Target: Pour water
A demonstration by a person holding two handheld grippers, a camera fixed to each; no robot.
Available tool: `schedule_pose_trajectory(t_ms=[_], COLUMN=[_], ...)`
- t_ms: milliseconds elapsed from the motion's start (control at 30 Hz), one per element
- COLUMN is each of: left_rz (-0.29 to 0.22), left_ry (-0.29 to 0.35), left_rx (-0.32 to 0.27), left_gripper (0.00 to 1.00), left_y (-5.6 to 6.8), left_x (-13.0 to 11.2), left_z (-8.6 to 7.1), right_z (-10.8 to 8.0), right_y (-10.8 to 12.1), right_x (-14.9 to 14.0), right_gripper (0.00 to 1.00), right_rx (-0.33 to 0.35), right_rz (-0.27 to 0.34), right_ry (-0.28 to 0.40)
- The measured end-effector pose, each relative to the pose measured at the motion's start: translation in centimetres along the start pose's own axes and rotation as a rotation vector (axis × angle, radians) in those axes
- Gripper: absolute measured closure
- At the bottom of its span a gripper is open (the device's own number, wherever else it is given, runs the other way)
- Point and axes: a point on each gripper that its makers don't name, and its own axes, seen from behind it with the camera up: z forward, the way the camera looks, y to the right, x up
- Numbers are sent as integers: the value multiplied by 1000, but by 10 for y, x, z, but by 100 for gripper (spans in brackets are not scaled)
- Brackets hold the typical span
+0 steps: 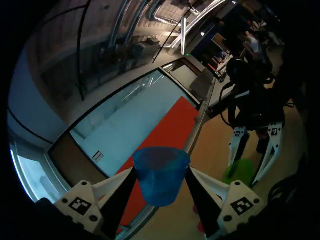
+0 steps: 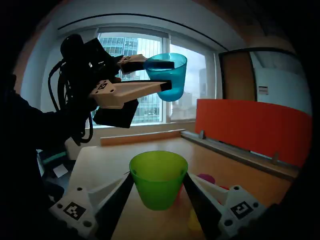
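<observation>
Desk divider [image 2: 256, 128] runs beside left tool [image 1: 160, 171] gripping blue cup [image 1: 161, 182], right tool [image 2: 158, 176] gripping green cup [image 2: 159, 190].

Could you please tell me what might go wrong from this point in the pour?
The blue cup is held much higher than the green cup, so any water could splash or miss onto the table. Both cups taper and are pinched only at the sides, so tilting may let the blue one slip.

Left gripper [image 1: 161, 173], right gripper [image 2: 159, 177]: jaws clamped.
</observation>
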Motion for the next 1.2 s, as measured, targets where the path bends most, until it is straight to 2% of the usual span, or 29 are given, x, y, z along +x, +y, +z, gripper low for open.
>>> schedule_pose_trajectory(t_ms=[500,1200], left_rz=[114,179], left_ry=[8,6], left_rx=[3,8], left_gripper=[16,16], left_y=[-1,-1], left_x=[10,14], left_z=[8,9], right_z=[3,2], right_y=[1,3], right_x=[0,2], right_gripper=[11,11], right_rx=[6,4], right_rz=[-4,-14], right_ry=[1,3])
